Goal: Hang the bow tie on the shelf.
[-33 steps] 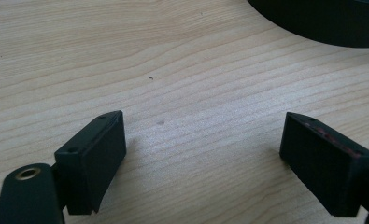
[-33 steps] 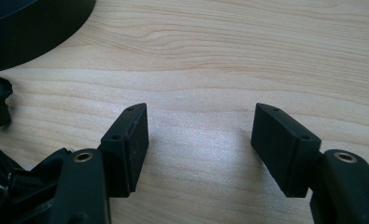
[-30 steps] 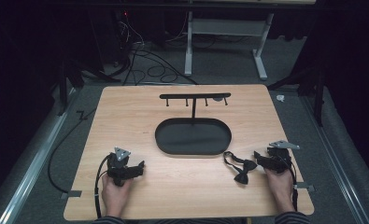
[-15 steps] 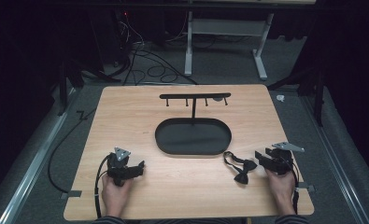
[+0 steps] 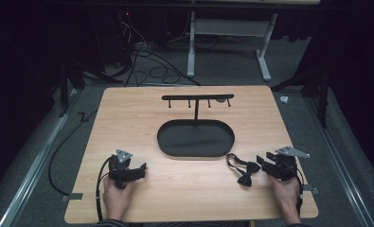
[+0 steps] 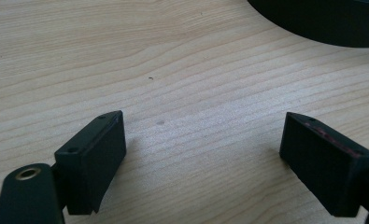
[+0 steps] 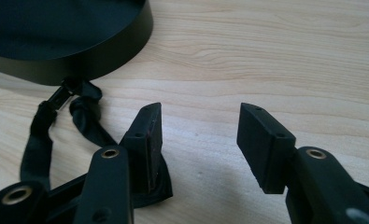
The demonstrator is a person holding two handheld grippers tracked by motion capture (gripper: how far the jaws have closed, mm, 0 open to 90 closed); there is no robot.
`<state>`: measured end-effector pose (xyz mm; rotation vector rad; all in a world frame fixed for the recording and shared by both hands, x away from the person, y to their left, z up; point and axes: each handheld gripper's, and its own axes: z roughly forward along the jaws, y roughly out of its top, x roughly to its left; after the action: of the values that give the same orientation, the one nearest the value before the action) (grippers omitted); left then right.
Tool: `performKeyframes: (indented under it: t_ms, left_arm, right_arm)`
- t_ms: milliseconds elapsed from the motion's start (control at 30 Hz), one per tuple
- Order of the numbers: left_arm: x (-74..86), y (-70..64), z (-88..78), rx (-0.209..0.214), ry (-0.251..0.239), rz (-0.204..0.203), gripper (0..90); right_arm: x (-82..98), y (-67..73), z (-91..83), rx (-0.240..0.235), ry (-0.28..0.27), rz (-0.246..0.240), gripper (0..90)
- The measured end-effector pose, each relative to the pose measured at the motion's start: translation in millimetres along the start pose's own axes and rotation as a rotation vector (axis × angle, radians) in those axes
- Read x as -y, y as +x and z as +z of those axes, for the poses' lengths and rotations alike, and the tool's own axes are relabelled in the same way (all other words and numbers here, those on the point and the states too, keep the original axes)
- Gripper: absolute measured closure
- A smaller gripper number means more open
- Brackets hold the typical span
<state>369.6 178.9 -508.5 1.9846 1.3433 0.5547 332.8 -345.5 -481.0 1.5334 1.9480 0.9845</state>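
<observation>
Jaws of both the left gripper [image 5: 139, 169] and right gripper [image 7: 198, 140] gape empty, bow tie [image 7: 74, 116] lying beside the right's, lately narrowing.

Left gripper [image 5: 138, 169]: I hold it low near the table's [image 5: 128, 113] front-left corner, jaws wide apart, nothing between them. Right gripper [image 5: 262, 163]: near the front-right corner, jaws just been closing, partly apart, nothing between them.

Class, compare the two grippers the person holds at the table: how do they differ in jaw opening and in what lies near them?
The left gripper has wide jaws over bare table; the right gripper has narrower jaws, which have just been closing. Nothing lies by the left gripper; a black bow tie lies beside the right gripper's jaw, not between them. Both are black, hand-held and gripping nothing.
</observation>
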Motion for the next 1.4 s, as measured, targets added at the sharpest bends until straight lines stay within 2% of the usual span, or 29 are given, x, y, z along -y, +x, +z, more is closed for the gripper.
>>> performKeyframes:
  t_ms: [300,467,533,633,833,1000,1333,1400]
  left_arm:
    - [0.0,0.0,0.0,0.0,0.0,0.0,15.0]
    - [0.1,0.0,-0.1,0.0,0.0,0.0,15.0]
    - [0.1,-0.1,-0.2,0.001,0.0,0.001,15.0]
    - [0.1,0.0,-0.2,0.001,0.0,0.001,15.0]
    - [0.1,-0.1,-0.2,0.001,0.0,0.001,15.0]
    - [0.1,-0.1,-0.2,0.001,0.001,0.001,15.0]
    - [0.2,0.0,-0.3,0.001,0.001,0.001,14.9]
    - [0.2,0.0,-0.3,0.001,0.001,0.001,15.0]
  right_arm:
    - [-0.6,6.8,-7.2,-0.017,-0.004,-0.017,53.5]
    - [-1.5,13.2,-10.2,-0.046,-0.008,-0.023,56.5]
    - [-1.5,18.9,-10.5,-0.046,-0.002,-0.052,57.7]
    - [-1.1,22.9,-10.2,-0.053,0.002,-0.06,58.0]
    - [-2.0,29.1,-11.1,-0.08,0.002,-0.063,58.9]
    - [-7.1,34.3,-14.7,-0.101,-0.019,-0.066,59.6]
    - [-14.2,44.8,-9.0,-0.132,-0.007,-0.09,61.7]
    - [-17.3,47.7,-4.5,-0.15,-0.005,-0.093,62.2]
